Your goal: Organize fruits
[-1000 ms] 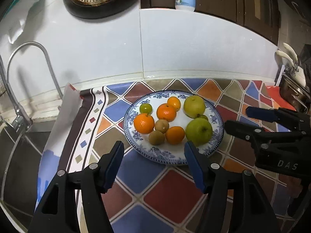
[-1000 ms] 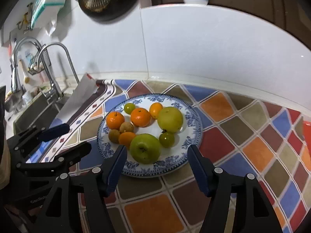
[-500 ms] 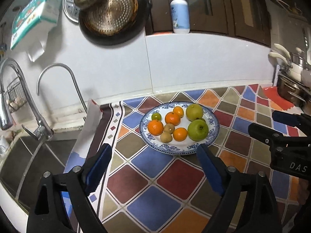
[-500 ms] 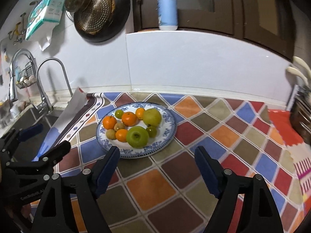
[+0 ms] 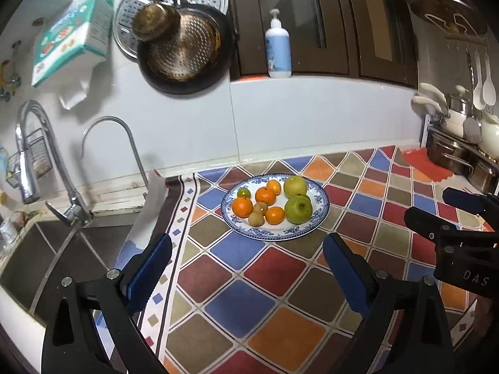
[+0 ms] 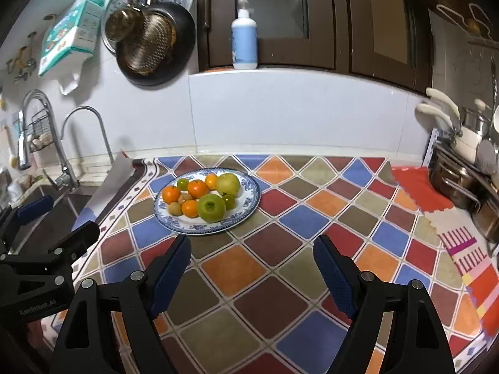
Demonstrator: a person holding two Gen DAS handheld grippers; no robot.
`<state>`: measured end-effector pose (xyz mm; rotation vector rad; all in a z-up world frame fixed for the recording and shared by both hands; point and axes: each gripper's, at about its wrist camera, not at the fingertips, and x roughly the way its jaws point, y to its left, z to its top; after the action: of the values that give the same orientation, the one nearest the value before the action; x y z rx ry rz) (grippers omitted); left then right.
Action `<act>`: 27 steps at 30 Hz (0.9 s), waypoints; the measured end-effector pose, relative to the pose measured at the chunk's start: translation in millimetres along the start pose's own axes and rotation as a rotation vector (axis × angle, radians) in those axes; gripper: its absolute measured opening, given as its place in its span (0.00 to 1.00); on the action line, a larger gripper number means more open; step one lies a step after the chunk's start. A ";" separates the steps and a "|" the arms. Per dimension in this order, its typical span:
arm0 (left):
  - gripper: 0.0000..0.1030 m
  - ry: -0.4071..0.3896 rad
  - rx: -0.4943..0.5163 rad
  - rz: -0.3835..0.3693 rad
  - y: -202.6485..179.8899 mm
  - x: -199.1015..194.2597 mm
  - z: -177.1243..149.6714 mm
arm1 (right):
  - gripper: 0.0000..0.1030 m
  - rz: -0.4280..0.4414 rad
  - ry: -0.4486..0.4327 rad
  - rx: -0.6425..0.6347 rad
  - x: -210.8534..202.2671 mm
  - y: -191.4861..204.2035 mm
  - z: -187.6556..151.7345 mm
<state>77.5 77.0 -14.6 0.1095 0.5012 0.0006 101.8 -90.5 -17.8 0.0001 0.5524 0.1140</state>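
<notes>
A blue-and-white plate is seen on the worktop, which is covered by a mat of coloured diamonds. All the fruit is held on this plate: a green apple at the near right, a yellow-green pear behind it, four mandarins, of which the leftmost lies near the left rim, two brown kiwis at the near middle, and a small green citrus at the far left. The fruits are packed close together, several touching.

The left gripper is held above the mat, near of the plate, with its blue-padded fingers spread wide apart and nothing between them. The right gripper is likewise held near of the plate and a little to its right, its fingers wide apart and nothing clamped. Neither gripper is touching the plate or the fruit.

A sink with a faucet is seen to the left of the mat, and a pump bottle is stood on the far ledge.
</notes>
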 end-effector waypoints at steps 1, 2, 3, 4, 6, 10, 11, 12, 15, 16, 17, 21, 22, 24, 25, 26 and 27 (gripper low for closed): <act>0.97 -0.005 -0.007 0.006 -1.5 -5.9 -0.2 | 0.79 0.004 -0.002 -0.007 -5.1 -0.7 -0.3; 0.97 -0.009 -0.013 0.009 -2.6 -10.7 -0.5 | 0.79 0.010 -0.003 -0.012 -11.0 -1.9 -0.4; 0.97 -0.013 -0.018 0.010 -4.2 -16.7 -1.2 | 0.79 0.013 -0.008 -0.015 -15.9 -2.9 -0.9; 0.97 -0.020 -0.021 0.013 -5.7 -23.0 -2.5 | 0.79 0.010 -0.017 -0.026 -23.4 -3.9 -2.5; 0.99 -0.032 -0.027 0.026 -8.7 -34.0 -5.1 | 0.79 0.008 -0.028 -0.039 -33.7 -5.2 -4.8; 0.99 -0.048 -0.043 0.031 -14.5 -54.8 -8.9 | 0.82 0.012 -0.051 -0.058 -54.8 -9.1 -12.4; 0.99 -0.053 -0.042 0.032 -16.3 -59.8 -9.7 | 0.82 0.015 -0.053 -0.061 -60.2 -10.2 -14.8; 0.99 -0.056 -0.042 0.034 -17.7 -63.6 -10.4 | 0.82 0.018 -0.055 -0.058 -63.7 -11.8 -16.4; 1.00 -0.068 -0.046 0.032 -22.3 -77.8 -12.9 | 0.82 0.036 -0.055 -0.046 -74.4 -15.9 -21.9; 1.00 -0.069 -0.047 0.032 -23.0 -81.4 -13.7 | 0.82 0.039 -0.060 -0.041 -78.9 -17.1 -24.0; 1.00 -0.070 -0.045 0.028 -24.5 -85.4 -14.7 | 0.82 0.041 -0.063 -0.039 -82.3 -18.4 -25.6; 1.00 -0.070 -0.047 0.028 -28.4 -97.4 -18.5 | 0.82 0.058 -0.067 -0.035 -95.2 -20.7 -30.7; 1.00 -0.070 -0.048 0.027 -29.2 -100.4 -19.6 | 0.82 0.058 -0.070 -0.034 -97.8 -20.6 -31.8; 1.00 -0.071 -0.048 0.026 -30.8 -105.5 -21.5 | 0.82 0.057 -0.074 -0.034 -103.0 -20.9 -34.0; 1.00 -0.072 -0.047 0.027 -31.6 -107.9 -22.5 | 0.82 0.058 -0.077 -0.034 -106.0 -21.1 -35.3; 1.00 -0.072 -0.048 0.027 -32.1 -110.1 -23.2 | 0.82 0.059 -0.080 -0.034 -108.4 -21.3 -36.2; 1.00 -0.073 -0.048 0.026 -32.5 -112.5 -24.0 | 0.82 0.060 -0.080 -0.035 -110.6 -21.5 -37.2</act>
<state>-33.6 44.2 15.0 0.0686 0.4269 0.0339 -8.8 -124.9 7.8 -0.0123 0.4700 0.1814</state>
